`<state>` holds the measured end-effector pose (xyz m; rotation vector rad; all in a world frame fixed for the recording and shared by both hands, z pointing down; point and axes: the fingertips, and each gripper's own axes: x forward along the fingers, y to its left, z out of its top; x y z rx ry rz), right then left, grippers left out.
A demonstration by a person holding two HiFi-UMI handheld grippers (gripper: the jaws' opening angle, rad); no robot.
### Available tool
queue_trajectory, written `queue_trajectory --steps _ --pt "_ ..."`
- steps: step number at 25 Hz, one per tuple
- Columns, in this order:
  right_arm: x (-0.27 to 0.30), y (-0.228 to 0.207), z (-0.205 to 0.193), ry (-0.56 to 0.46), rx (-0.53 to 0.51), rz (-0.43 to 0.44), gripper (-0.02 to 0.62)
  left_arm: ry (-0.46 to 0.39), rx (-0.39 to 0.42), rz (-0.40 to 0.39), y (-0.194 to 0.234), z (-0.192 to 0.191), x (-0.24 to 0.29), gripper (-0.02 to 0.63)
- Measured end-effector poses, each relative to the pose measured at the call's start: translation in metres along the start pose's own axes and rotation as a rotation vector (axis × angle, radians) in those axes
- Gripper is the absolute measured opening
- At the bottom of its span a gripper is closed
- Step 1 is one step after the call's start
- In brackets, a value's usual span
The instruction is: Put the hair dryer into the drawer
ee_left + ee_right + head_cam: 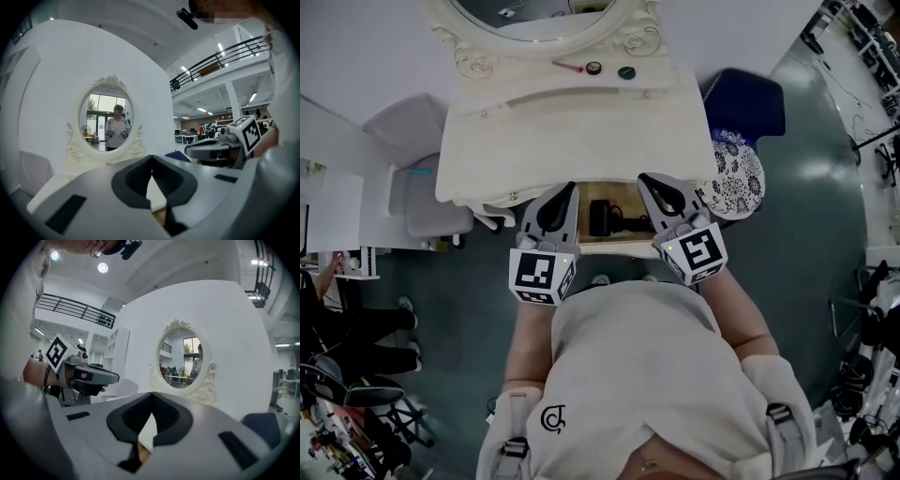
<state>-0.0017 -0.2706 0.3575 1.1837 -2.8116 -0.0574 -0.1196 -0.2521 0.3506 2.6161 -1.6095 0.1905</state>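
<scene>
- Firstly, surface: one cream dressing table point(581, 122), upper centre of the head view, set against a white wall point(356, 56).
- Mirror point(548, 23): one, oval, in a carved cream frame, at the table's back edge.
- Drawer point(619, 194): one, pulled open at the table's front centre, wooden inside.
- Hair dryer point(602, 217): one, black, lying inside the open drawer between the two grippers, touched by neither.
- Left gripper point(567, 192): one, at the drawer's left edge, its jaws closed tip to tip with nothing between them.
- Right gripper point(649, 181): one, at the drawer's right edge, its jaws likewise closed and empty.
- Small items on the table top, three, in a row below the mirror: a pink stick point(567, 67), a black round piece point(593, 67), a green round piece point(626, 72).
- Seating, three: a grey chair point(422, 187) left of the table, a blue chair point(748, 103) at its right, and a patterned stool point(733, 183) just beside the drawer's right side.
- Floor point(797, 187): dark grey-green, glossy.
- Room: a large open hall; a railed balcony point(220, 56) runs across the upper right of the left gripper view, with strip lights below it.
</scene>
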Motion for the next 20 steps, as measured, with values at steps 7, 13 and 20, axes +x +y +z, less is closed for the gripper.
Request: queue_trajectory --steps 7,13,20 --pt "-0.0017 0.0022 0.0081 -0.027 0.025 -0.003 0.005 0.004 0.016 -0.01 -0.0024 -0.002 -0.0016 0.012" --pt "0.0016 0.0054 0.0084 -0.039 0.045 0.0 0.005 0.005 0.019 -0.014 -0.0032 -0.0032 -0.0006 0.012" --pt "0.0042 0.0076 0.0078 -0.04 0.042 0.005 0.005 -0.001 0.018 -0.011 -0.0001 -0.0005 0.0015 0.012"
